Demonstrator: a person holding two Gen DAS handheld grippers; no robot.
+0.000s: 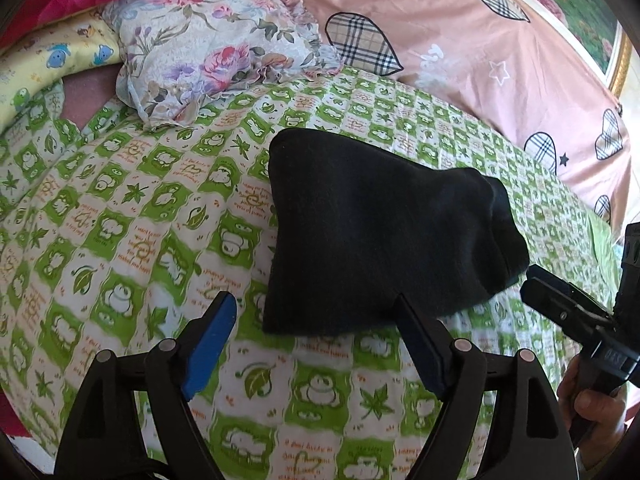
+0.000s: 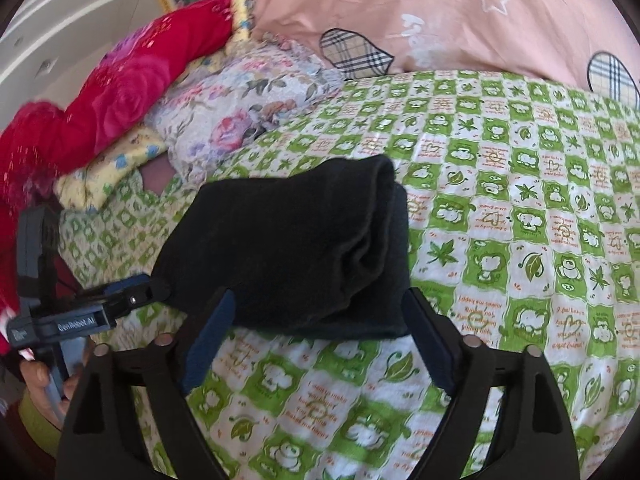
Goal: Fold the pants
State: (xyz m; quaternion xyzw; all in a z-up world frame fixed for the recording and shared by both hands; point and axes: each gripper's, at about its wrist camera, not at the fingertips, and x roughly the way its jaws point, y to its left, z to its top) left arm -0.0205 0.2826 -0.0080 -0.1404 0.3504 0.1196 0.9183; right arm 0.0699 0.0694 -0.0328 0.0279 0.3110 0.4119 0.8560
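Note:
The black pants (image 1: pixel 372 232) lie folded into a compact bundle on the green and white patterned bedsheet (image 1: pixel 132 216). They also show in the right wrist view (image 2: pixel 296 248). My left gripper (image 1: pixel 314 312) is open and empty, just in front of the bundle's near edge. My right gripper (image 2: pixel 318 304) is open and empty, its jaws straddling the bundle's near edge without gripping it. The right gripper also shows in the left wrist view (image 1: pixel 560 300) at the bundle's right corner. The left gripper shows in the right wrist view (image 2: pixel 132 298) at the bundle's left corner.
A floral pillow (image 1: pixel 216 48) lies behind the pants. A pink duvet with plaid hearts (image 1: pixel 460 32) covers the back right. A red blanket (image 2: pixel 120 96) and a yellow printed cloth (image 1: pixel 52 52) sit at the left.

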